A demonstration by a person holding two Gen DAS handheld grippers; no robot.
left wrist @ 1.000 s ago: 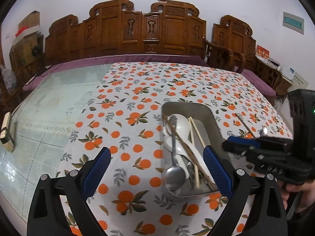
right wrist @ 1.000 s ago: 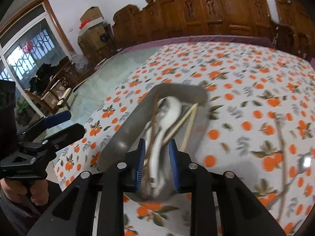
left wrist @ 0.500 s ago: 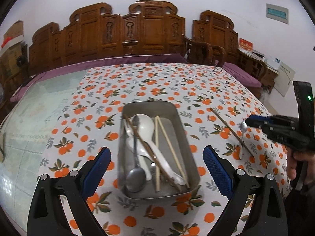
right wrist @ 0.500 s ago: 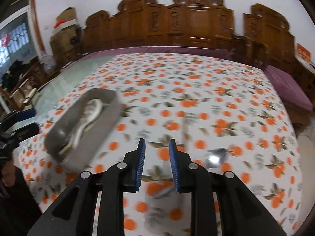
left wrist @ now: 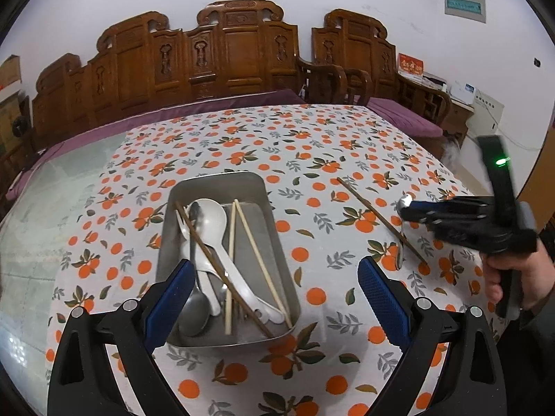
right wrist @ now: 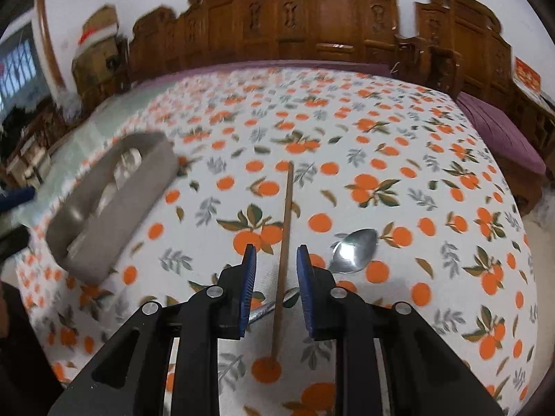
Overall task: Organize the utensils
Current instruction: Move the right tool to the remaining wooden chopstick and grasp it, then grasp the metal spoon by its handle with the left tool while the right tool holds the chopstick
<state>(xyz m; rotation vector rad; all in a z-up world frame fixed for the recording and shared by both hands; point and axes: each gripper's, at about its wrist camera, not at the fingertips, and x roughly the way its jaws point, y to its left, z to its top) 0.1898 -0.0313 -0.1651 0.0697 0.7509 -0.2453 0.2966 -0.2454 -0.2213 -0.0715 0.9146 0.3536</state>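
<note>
One brown chopstick (right wrist: 285,239) and one metal spoon (right wrist: 354,250) lie outside tray (left wrist: 274,242).

Utensil-filled metal tray (left wrist: 274,228) on tablecloth (left wrist: 312,145)

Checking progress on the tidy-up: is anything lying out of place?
Yes. A brown chopstick and a metal spoon lie loose on the tablecloth, crossing each other, to the right of the metal tray that holds the other utensils. The right tongs straddle the chopstick, closing.
</note>
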